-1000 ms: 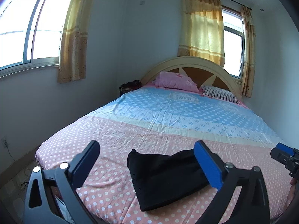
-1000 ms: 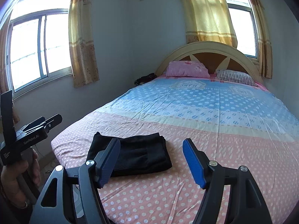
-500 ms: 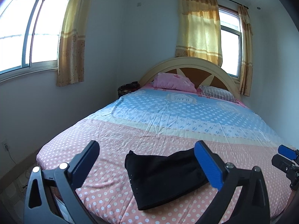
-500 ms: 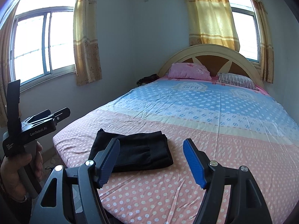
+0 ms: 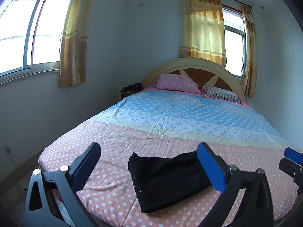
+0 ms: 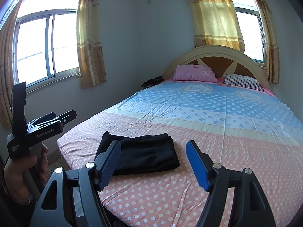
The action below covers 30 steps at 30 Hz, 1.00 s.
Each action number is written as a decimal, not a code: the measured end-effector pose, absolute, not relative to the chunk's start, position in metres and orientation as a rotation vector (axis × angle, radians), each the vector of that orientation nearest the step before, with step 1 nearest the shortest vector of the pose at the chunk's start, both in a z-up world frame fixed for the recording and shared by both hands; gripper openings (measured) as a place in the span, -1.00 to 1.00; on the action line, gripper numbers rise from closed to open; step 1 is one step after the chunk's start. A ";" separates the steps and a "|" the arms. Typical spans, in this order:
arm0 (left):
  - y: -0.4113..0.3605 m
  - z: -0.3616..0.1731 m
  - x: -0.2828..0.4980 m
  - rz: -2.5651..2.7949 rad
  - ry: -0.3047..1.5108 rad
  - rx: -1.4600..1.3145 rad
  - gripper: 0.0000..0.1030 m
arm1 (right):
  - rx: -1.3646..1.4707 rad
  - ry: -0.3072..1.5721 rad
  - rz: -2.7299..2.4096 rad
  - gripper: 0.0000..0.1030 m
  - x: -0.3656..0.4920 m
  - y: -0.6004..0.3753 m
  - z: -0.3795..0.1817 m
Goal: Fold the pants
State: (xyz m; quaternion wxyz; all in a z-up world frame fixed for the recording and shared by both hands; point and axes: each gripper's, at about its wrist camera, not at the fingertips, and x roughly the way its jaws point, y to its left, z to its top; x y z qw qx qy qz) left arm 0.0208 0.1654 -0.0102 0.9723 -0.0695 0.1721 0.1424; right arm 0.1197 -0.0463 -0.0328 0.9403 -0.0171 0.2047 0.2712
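Black pants (image 5: 166, 181) lie folded into a compact rectangle near the foot of the bed (image 5: 117, 147); they also show in the right wrist view (image 6: 144, 154). My left gripper (image 5: 149, 164) is open and empty, held back from the bed above the pants. My right gripper (image 6: 153, 160) is open and empty, also held back, with the pants seen between its fingers. The left gripper appears at the left edge of the right wrist view (image 6: 37, 130), held in a hand. The right gripper's tip shows at the right edge of the left wrist view (image 5: 292, 162).
The bed has a pink and blue dotted sheet (image 6: 217, 113), a pink pillow (image 6: 195, 73), a striped pillow (image 6: 244, 82) and a curved headboard (image 6: 215, 56). A dark bag (image 6: 152, 81) sits by the wall. Windows with yellow curtains (image 6: 90, 43) line the walls.
Both grippers have drawn back and risen slightly from the bed. The folded pants have stayed in place.
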 end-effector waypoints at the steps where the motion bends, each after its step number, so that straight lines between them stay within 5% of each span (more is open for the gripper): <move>1: 0.165 -0.010 0.021 0.288 0.348 -0.140 1.00 | -0.034 0.418 0.554 0.42 0.120 -0.046 -0.033; 30: 0.157 -0.005 0.020 0.326 0.325 -0.083 1.00 | -0.059 0.404 0.553 0.46 0.112 -0.041 -0.038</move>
